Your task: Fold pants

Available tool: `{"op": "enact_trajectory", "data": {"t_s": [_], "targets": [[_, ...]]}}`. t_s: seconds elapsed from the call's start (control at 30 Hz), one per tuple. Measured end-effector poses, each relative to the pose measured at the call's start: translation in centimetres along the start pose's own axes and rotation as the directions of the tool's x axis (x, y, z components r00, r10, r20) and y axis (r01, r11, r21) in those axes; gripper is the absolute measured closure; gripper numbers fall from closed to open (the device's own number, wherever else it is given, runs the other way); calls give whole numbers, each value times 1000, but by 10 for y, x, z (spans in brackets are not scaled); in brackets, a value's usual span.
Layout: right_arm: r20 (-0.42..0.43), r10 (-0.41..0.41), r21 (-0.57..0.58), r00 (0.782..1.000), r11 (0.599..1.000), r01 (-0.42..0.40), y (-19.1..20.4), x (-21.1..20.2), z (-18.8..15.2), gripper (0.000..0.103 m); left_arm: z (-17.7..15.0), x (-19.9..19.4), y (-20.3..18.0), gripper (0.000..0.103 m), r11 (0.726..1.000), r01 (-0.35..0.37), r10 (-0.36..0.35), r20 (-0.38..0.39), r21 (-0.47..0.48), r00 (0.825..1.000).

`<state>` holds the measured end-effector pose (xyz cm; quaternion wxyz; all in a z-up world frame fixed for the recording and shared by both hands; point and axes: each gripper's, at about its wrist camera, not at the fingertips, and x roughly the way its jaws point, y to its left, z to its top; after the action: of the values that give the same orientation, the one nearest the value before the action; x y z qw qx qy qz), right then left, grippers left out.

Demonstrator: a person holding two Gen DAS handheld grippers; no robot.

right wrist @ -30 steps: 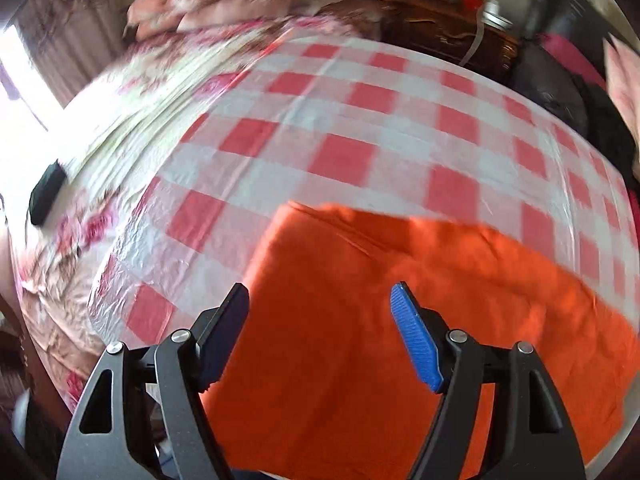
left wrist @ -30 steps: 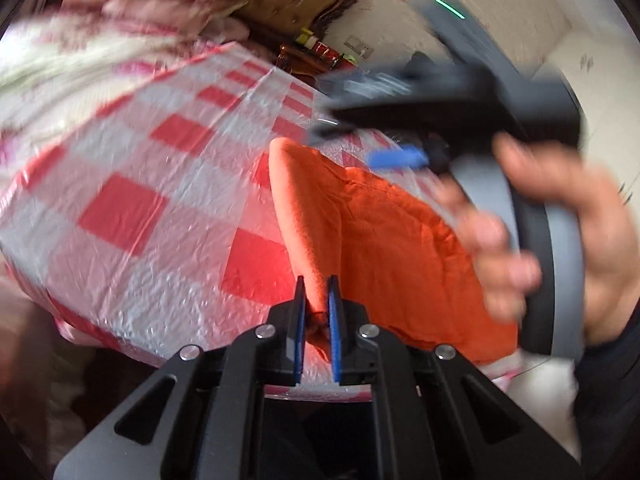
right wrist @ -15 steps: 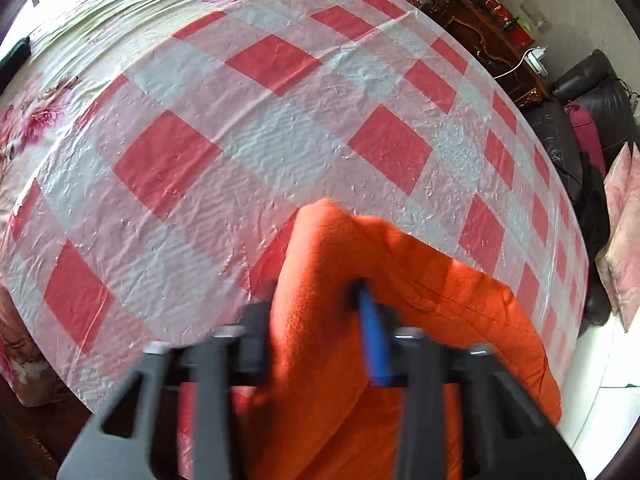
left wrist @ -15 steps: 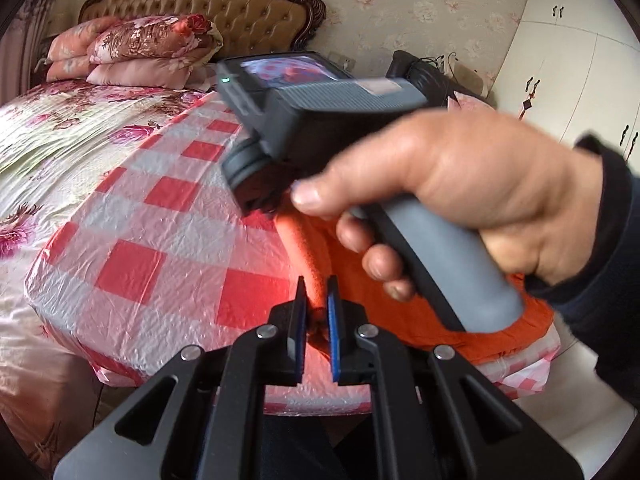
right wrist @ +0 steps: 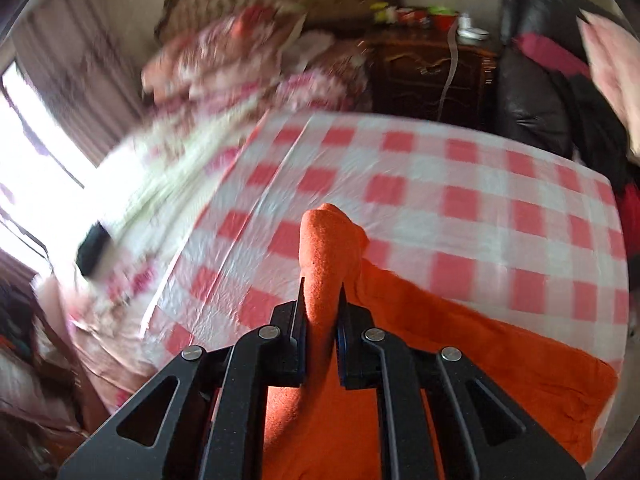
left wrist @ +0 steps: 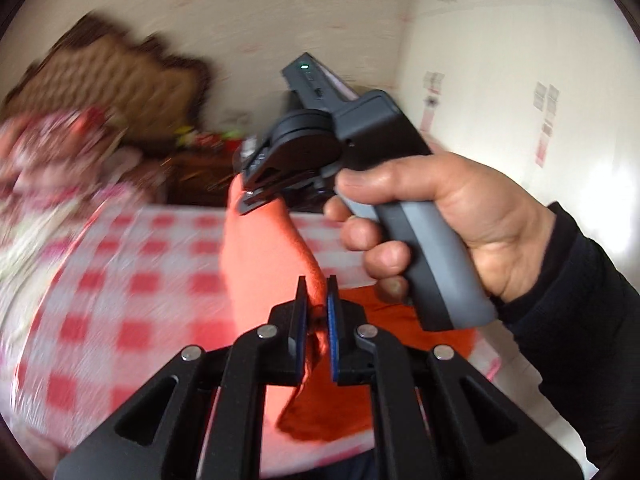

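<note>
Orange fleece pants (right wrist: 460,344) on red-checked plastic bed cover (right wrist: 460,184): left claw (left wrist: 316,300), right claw (right wrist: 321,304) each pinching a fold; right just closed.

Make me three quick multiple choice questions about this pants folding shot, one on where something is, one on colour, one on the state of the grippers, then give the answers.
1. Where do the pants lie?
A. on a checked sheet
B. on a bare wooden floor
C. in a basket

2. What colour are the pants?
A. blue
B. orange
C. grey

3. What state is the right gripper in?
A. wide open above the cloth
B. shut on nothing
C. shut on a fold of the pants

Answers:
1. A, the pants spread over the red and white checked sheet.
2. B, the cloth is orange in both views.
3. C, its fingers have just been closing and now pinch a raised fold; the left gripper pinches another fold the same way.
</note>
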<state>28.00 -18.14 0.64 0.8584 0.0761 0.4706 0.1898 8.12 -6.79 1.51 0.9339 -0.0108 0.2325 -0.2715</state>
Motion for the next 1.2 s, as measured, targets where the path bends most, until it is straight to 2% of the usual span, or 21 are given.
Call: {"op": "enact_trajectory", "data": {"t_s": [0.1,0.2,0.27,0.4,0.43,0.53,0.63,0.77,0.87,1.1,1.13,1.2], "targets": [[47,3,60,999,998,-5,-65,-42,-15,92,-1,31,-69,95,993,58,-57,-15,98,998],[48,0,136,999,991,-7,-143,-59,-43,92,-25,76,-139,95,979,101,-92,-57,177,994],[43,23,209,999,977,-32,-202,-51,-69,92,-50,108,-176,95,967,101,-82,-90,235,993],[-52,-16,262,999,965,29,-268,-1,-110,92,-107,170,-215,95,940,101,-29,-220,325,975],[-62,-8,275,998,961,25,-276,7,-117,92,-117,178,-218,95,935,93,-11,-233,343,972],[-19,45,280,999,959,-38,-282,10,-122,92,-122,179,-224,95,914,58,22,-191,401,981],[7,67,274,998,959,-67,-281,-3,-113,93,-113,176,-226,95,910,18,52,-155,415,987],[57,96,245,994,964,-107,-280,-36,-101,93,-90,164,-242,95,895,-1,51,-100,447,994],[60,81,245,995,965,-93,-292,-46,-102,93,-95,171,-259,95,888,14,49,-124,459,991],[38,54,289,998,955,-63,-331,-32,-124,93,-116,196,-279,94,869,45,63,-201,493,978],[32,40,288,999,956,-48,-333,-27,-125,93,-120,202,-279,91,871,52,65,-221,489,973],[37,2,288,999,958,-13,-337,-23,-129,92,-125,205,-280,79,880,117,2,-250,461,968]]}}
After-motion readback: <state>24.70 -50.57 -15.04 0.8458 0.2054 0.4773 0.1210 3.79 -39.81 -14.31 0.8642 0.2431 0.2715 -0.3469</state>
